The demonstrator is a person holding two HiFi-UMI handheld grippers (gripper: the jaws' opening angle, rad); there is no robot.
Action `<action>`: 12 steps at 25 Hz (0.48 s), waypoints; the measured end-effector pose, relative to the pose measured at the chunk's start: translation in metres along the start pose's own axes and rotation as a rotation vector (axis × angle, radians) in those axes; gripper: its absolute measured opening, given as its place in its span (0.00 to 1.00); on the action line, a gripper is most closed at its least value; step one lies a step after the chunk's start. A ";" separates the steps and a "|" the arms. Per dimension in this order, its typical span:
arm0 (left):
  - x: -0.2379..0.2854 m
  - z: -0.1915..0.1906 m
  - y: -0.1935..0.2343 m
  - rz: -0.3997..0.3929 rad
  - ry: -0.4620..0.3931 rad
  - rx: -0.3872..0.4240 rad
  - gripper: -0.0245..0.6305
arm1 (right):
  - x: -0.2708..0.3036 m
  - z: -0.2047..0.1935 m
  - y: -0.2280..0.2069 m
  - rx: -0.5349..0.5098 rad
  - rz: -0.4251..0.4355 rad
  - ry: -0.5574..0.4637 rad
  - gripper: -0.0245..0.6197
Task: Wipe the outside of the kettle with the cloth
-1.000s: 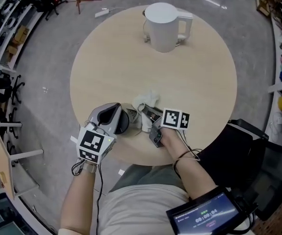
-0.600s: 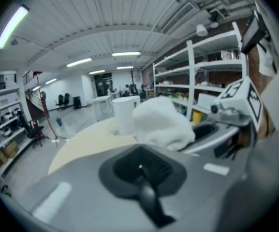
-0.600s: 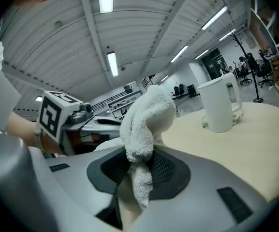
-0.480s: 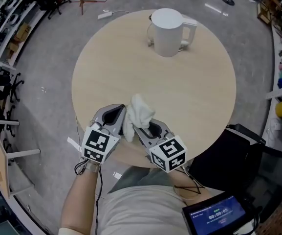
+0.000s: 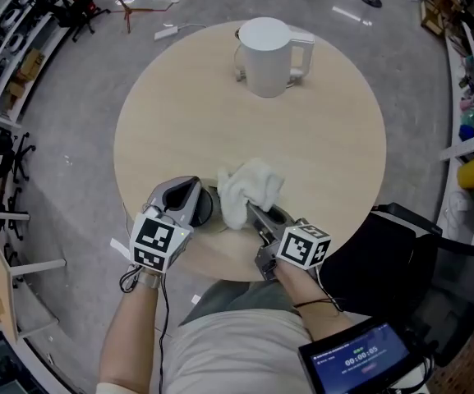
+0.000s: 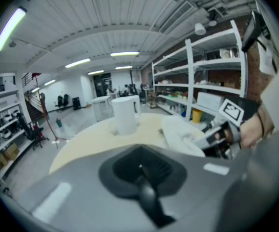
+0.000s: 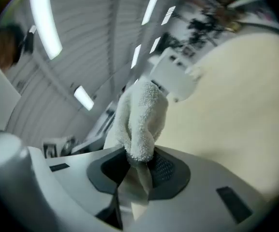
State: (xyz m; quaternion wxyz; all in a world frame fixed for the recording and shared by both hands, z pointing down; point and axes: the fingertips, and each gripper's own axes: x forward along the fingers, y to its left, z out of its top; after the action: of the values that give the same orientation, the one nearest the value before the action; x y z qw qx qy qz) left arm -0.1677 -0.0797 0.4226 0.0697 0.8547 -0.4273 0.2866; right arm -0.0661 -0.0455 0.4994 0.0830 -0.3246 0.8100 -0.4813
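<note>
Your right gripper [image 5: 253,213] pinches the cloth [image 5: 251,187], held up ready for the far-edge kettle [image 5: 265,48]. Your left gripper [image 5: 195,197] sits closed and empty.

It is a big lab or workshop: tall white shelves [image 6: 212,81] full of stuff stand right of the left claw [image 6: 140,167], and long lights [image 6: 124,53] run high above it

Bright ceiling tubes [image 6: 11,28], dark fisheye corners, blurred foreground
</note>
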 end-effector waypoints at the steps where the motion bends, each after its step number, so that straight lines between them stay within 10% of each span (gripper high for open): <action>1: 0.002 -0.003 0.001 -0.001 0.000 -0.001 0.03 | -0.001 0.017 -0.017 0.092 -0.023 -0.089 0.20; 6: -0.003 0.002 0.001 0.021 0.008 0.019 0.03 | 0.067 0.004 -0.011 0.223 0.094 0.027 0.20; 10: -0.003 0.003 -0.001 0.021 0.011 0.021 0.03 | 0.084 -0.045 -0.076 0.255 -0.105 0.185 0.20; 12: -0.002 0.003 0.000 0.020 0.009 0.021 0.03 | 0.080 -0.028 -0.050 0.339 0.049 0.128 0.20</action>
State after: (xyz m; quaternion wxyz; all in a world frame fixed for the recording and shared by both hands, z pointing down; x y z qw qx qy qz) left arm -0.1672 -0.0790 0.4190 0.0596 0.8497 -0.4326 0.2954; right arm -0.1182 -0.0895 0.5697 0.0963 -0.2550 0.7287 -0.6283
